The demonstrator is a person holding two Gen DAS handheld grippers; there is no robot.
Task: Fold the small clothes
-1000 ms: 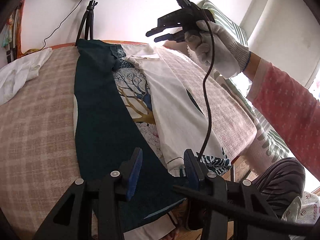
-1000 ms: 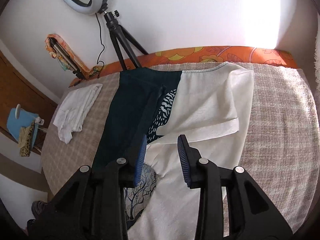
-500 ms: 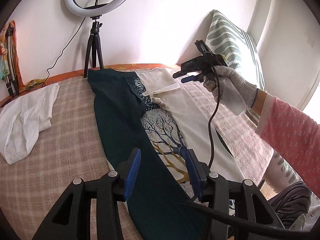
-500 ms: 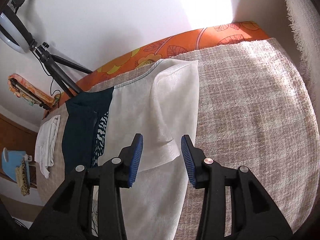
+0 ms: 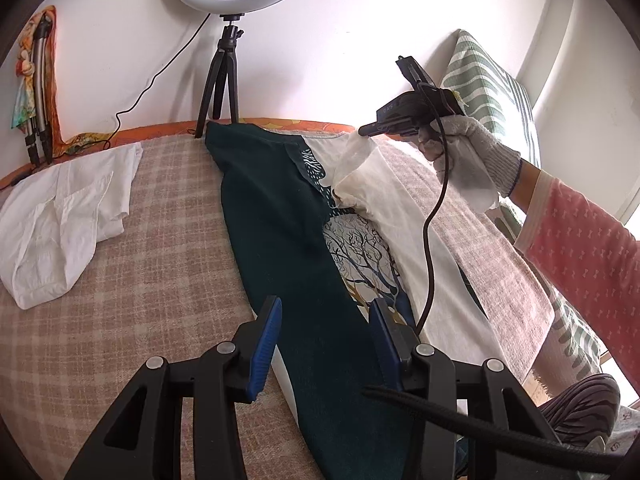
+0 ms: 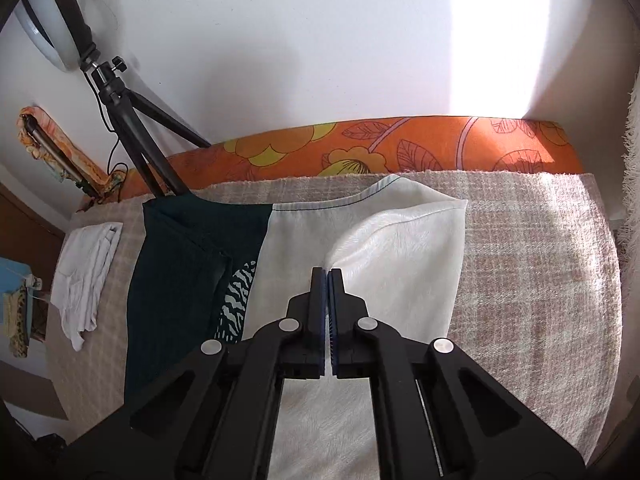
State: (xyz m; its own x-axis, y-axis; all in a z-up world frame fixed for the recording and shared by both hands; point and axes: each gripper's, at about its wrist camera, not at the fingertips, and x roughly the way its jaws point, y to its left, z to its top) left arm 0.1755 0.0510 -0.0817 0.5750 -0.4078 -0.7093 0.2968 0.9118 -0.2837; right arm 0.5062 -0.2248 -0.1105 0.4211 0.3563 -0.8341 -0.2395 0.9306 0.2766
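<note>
A long garment point(image 5: 288, 240) lies on the checked bed cover, dark green on the left, tree print in the middle, cream on the right point(image 6: 288, 248). My right gripper point(image 6: 327, 274) is shut on the cream sleeve point(image 6: 400, 248) and lifts its edge; from the left wrist view the right gripper point(image 5: 364, 131) pinches the raised sleeve point(image 5: 356, 172). My left gripper point(image 5: 326, 312) is open and empty, above the garment's dark lower part.
A crumpled white shirt point(image 5: 60, 216) lies on the bed at the left. A ring light on a tripod point(image 5: 224, 72) stands at the wall behind the garment. A striped pillow point(image 5: 488, 80) leans at the right. The orange mattress edge point(image 6: 360, 148) runs along the wall.
My right gripper has closed on the cream sleeve and raised it. My left gripper has tilted up and stays open.
</note>
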